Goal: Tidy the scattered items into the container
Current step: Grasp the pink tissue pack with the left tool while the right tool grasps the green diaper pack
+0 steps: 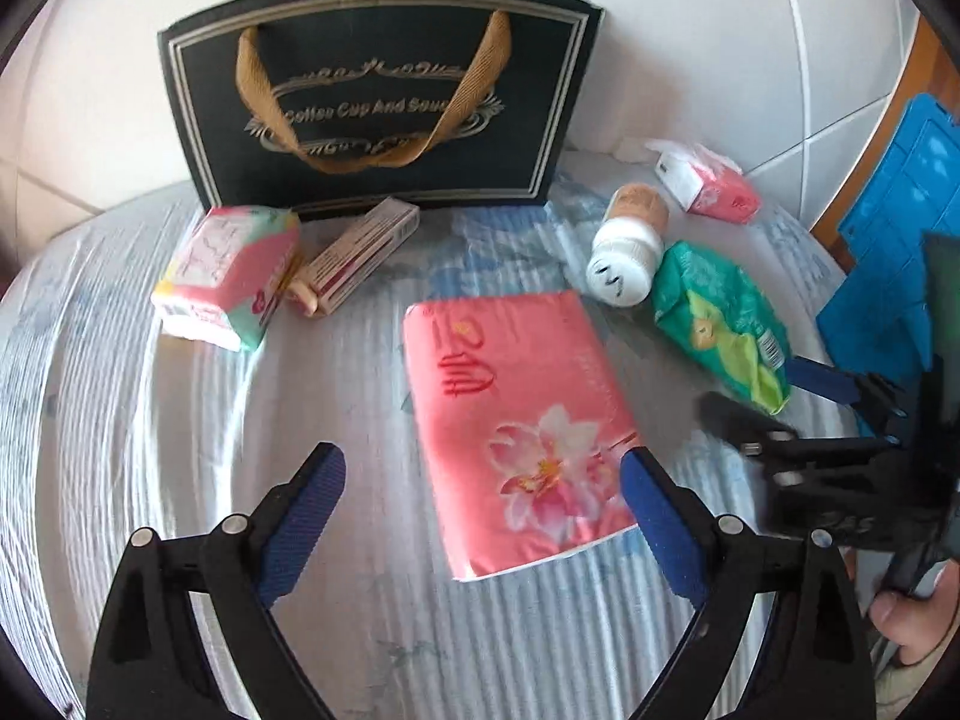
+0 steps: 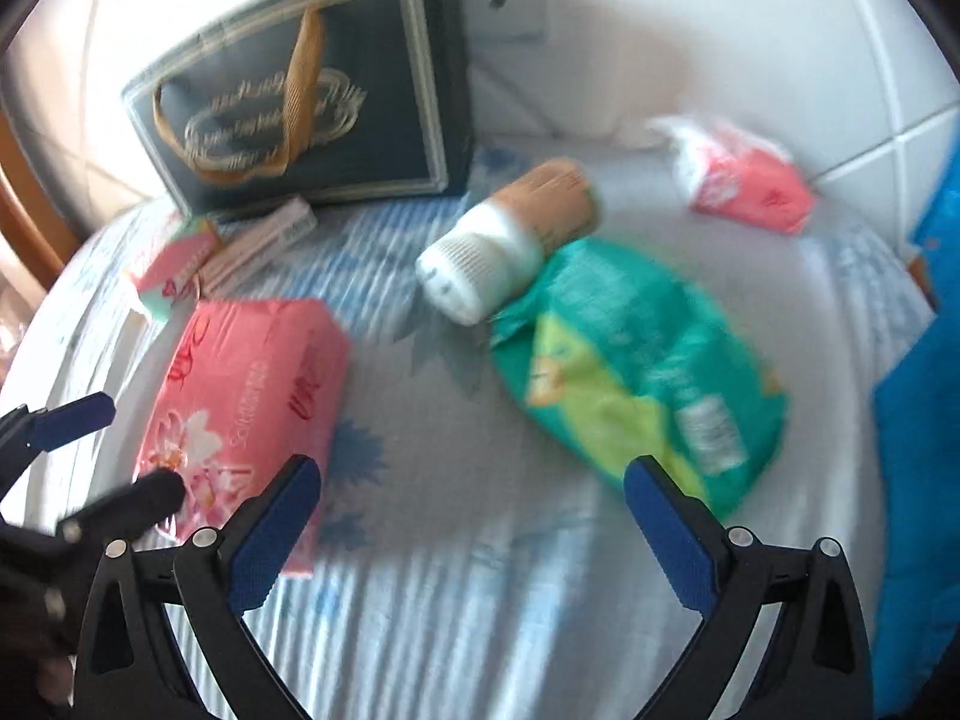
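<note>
A desk (image 1: 150, 420) covered in a pale cloth with blue flowers stands against a white tiled wall (image 1: 690, 30). Bright daylight falls across it. A brown wooden edge (image 2: 24, 204) shows at the side.

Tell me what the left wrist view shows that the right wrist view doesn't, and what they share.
Only the left wrist view shows the bag's readable front lettering, the full top face of the large pink tissue pack, and a thumb at the lower right edge. Only the right wrist view shows the side panel of the black gift bag and a wall plate behind it. Both show the bottle, green packet, small pink pack, slim box, and both claws, left claw and right claw, open and empty.
</note>
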The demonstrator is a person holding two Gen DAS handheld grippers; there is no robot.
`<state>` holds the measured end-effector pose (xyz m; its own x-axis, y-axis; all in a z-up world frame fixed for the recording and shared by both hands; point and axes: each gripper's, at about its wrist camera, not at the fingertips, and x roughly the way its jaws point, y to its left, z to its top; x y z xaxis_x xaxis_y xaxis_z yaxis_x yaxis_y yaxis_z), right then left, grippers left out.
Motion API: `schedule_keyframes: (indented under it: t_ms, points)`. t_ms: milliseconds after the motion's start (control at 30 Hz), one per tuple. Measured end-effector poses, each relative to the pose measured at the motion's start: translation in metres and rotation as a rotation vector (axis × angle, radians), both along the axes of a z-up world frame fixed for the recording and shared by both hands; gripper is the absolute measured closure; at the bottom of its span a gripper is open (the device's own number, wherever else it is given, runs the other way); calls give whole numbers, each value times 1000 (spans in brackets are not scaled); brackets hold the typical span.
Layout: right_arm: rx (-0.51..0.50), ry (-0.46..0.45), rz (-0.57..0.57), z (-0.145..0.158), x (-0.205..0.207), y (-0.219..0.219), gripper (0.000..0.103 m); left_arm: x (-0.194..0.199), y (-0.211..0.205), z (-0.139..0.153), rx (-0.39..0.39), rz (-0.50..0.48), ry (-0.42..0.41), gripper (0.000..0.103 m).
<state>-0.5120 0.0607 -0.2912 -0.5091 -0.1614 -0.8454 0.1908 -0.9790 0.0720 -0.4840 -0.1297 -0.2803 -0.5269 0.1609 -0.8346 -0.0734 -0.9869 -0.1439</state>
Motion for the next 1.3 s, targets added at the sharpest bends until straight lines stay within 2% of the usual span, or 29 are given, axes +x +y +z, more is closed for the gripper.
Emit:
schedule_keyframes:
  t_ms: [100,200,233,333,467,533,633,700,767,867,1000,1167,1300]
  points:
    - [17,23,-59,10,7,34,0,-5,12,-9,-13,18,-41,9]
    - [55,35,-113,10,3,66,0,-13,25,-28,46,43,-123,8]
    - [56,32,-125,8,-1,75,0,-16,29,-32,37,54,-122,6]
    - [60,32,-146,0,-18,93,0,-26,38,-43,-54,66,-122,6]
    - [74,45,-149,-10,-43,104,0,-37,30,-53,-103,89,-110,6]
    - [14,15,-104,-21,-58,107,0,-35,23,-54,-108,86,-91,10]
    - [-113,-25,-44,-32,-62,100,0,-30,15,-53,-132,74,-72,11]
    - [-134,-58,20,-38,-55,82,0,-24,7,-52,-145,75,-69,11]
    - [-78,-55,104,-38,-38,51,0,-19,-3,-51,-153,87,-72,11]
    - [-95,-81,167,-34,-18,25,0,-12,-19,-49,-153,119,-80,11]
    - [68,-8,140,-17,-2,9,0,-10,-31,-49,-128,142,-89,11]
    - [104,20,154,-11,-18,-1,0,-9,-33,-52,-131,140,-77,11]
    - [101,-27,177,-34,-34,-16,0,-9,-37,-56,-124,136,-71,9]
